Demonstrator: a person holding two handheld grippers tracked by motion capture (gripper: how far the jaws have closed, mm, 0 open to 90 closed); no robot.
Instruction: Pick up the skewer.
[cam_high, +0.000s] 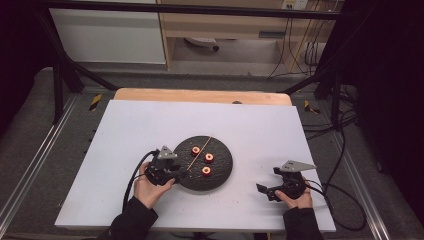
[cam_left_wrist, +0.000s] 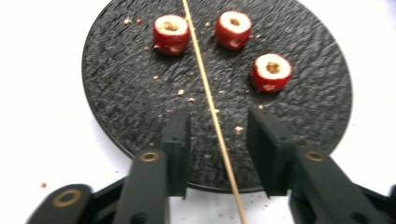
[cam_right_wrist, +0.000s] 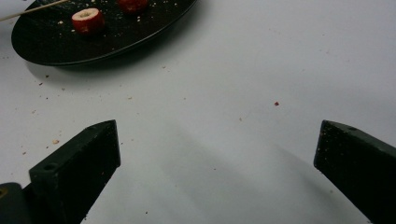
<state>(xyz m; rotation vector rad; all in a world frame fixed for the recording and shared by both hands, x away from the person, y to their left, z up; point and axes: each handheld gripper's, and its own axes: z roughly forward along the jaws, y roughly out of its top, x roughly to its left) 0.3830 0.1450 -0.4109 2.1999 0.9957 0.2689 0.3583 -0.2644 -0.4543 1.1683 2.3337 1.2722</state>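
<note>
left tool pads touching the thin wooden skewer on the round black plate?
Apart. The left gripper view shows the thin wooden skewer lying between the left tool pads with clear black plate visible either side.

The skewer (cam_left_wrist: 212, 109) runs off the frame's bottom edge between the left gripper's (cam_left_wrist: 218, 140) jaws.

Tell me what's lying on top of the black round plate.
On the black plate lie three red cored fruit pieces, a thin wooden skewer and crumbs. The left gripper hides part of the near rim.
</note>
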